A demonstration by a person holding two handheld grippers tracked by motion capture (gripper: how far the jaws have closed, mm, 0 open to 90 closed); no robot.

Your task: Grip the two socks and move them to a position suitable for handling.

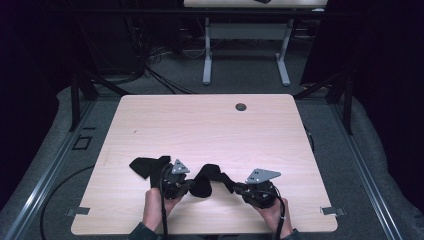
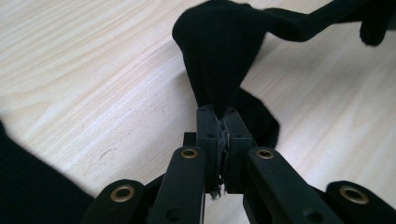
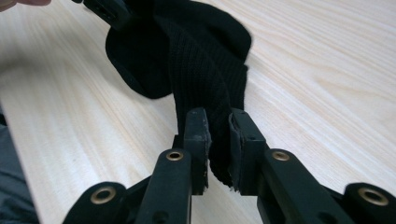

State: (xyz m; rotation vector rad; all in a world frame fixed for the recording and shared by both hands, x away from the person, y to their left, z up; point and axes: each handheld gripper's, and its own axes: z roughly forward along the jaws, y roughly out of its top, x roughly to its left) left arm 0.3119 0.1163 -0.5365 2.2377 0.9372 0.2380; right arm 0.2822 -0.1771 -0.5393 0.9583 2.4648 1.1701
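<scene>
A second black cloth [image 1: 146,166] lies on the wooden table [image 1: 210,125], left.

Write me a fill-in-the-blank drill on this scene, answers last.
1. Both grippers grip a sock of ____ colour.
2. The left gripper has its jaws ____ on the sock.
3. The right gripper pinches the sock's ____-knit end.
4. Everything sits over a wooden ____.

Answers: black; shut; ribbed; table

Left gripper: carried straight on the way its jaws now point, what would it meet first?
The left gripper is shut on a black sock, so the bunched sock lies directly ahead. Past it, probably the far end held by the right gripper; depth is unclear.
</scene>
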